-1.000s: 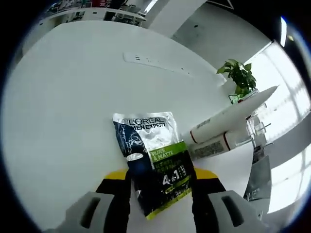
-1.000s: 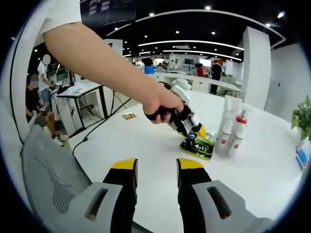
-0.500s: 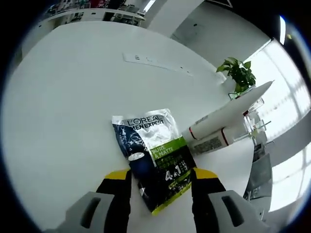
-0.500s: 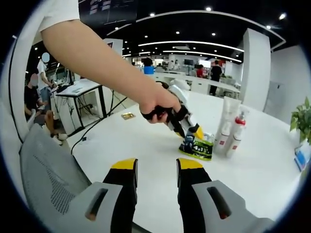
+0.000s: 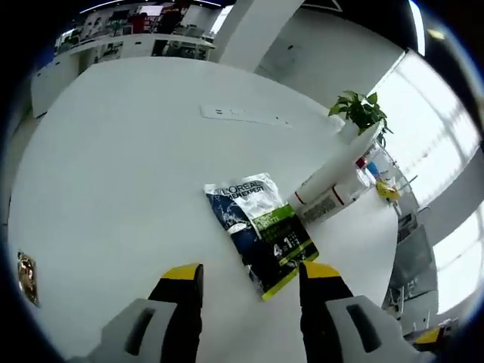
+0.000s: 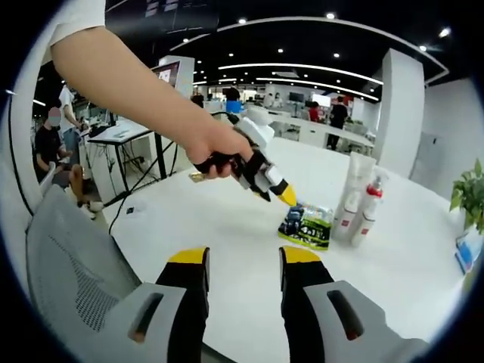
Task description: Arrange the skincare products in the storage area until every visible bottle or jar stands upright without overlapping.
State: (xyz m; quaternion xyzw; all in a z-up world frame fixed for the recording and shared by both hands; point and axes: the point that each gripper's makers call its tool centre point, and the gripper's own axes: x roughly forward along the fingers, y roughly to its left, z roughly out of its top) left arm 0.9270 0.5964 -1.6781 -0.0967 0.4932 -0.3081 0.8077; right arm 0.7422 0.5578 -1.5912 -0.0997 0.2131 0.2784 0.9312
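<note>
on the table (image 5: 113,151), a "l'oreal men expert" sachet (image 5: 261,233) lies flat.

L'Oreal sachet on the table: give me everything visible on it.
The sachet is a flat, glossy foil-look pouch: silver top edge printed "L'OREAL MEN EXPERT", dark blue-black body, a green band and "4 in 1" lettering. It lies flat on the white table, not upright, askew to the left gripper, whose open jaws stand apart from it. In the right gripper view it lies right beside the upright white tube and the spray bottle; contact can't be confirmed.
</note>
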